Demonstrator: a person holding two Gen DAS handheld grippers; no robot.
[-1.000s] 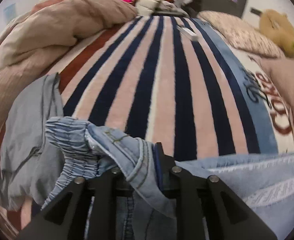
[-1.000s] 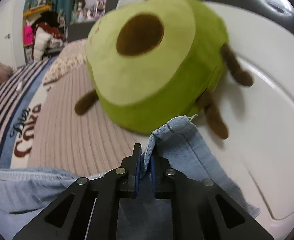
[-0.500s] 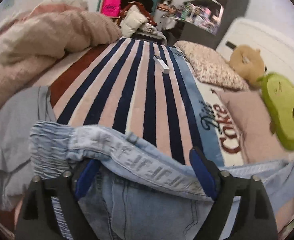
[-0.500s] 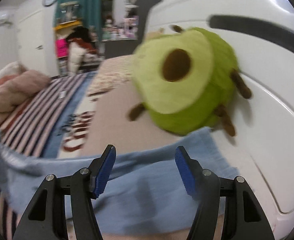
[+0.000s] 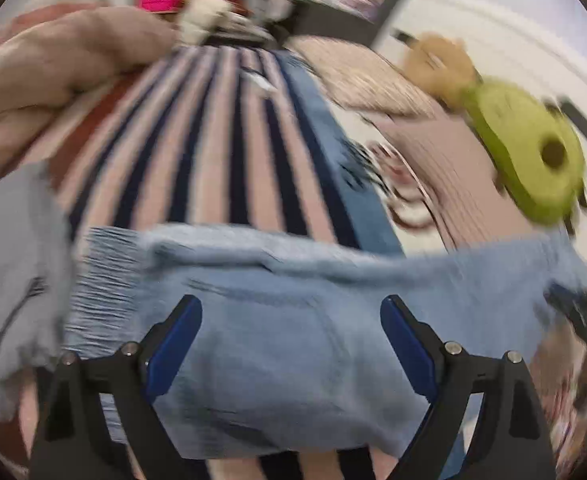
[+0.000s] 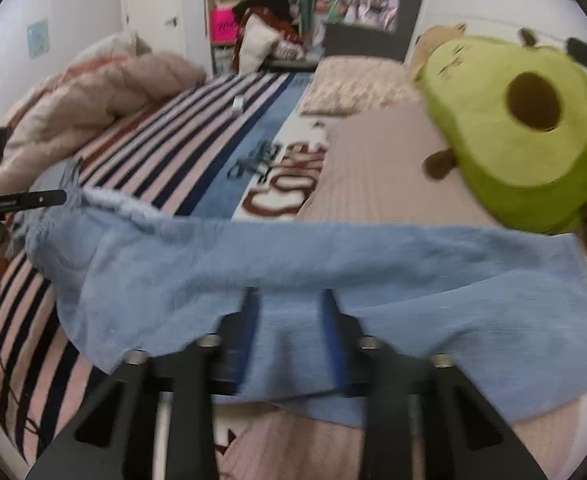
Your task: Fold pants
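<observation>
The light blue denim pants (image 5: 293,312) lie stretched sideways across the striped bed, elastic waistband at the left (image 5: 101,280). My left gripper (image 5: 291,344) is open above the waist end, its blue pads wide apart and holding nothing. In the right wrist view the pants (image 6: 293,256) span the frame, the leg end near the avocado plush. My right gripper (image 6: 289,328) is open over the near edge of the cloth, its jaws partly narrowed with fabric between them but not clamped. The left gripper also shows at the far left of the right wrist view (image 6: 25,200).
A green avocado plush (image 6: 521,128) and a tan plush (image 5: 437,64) lie by the white headboard (image 5: 493,40). A grey garment (image 5: 9,264) lies left of the pants. A heaped beige blanket (image 5: 53,64) is at the far left. A small white object (image 6: 237,104) lies on the stripes.
Both grippers were shut on the pants a second ago, opened and let go. They have since drawn back. The right gripper's jaws are narrower now than half a second ago.
</observation>
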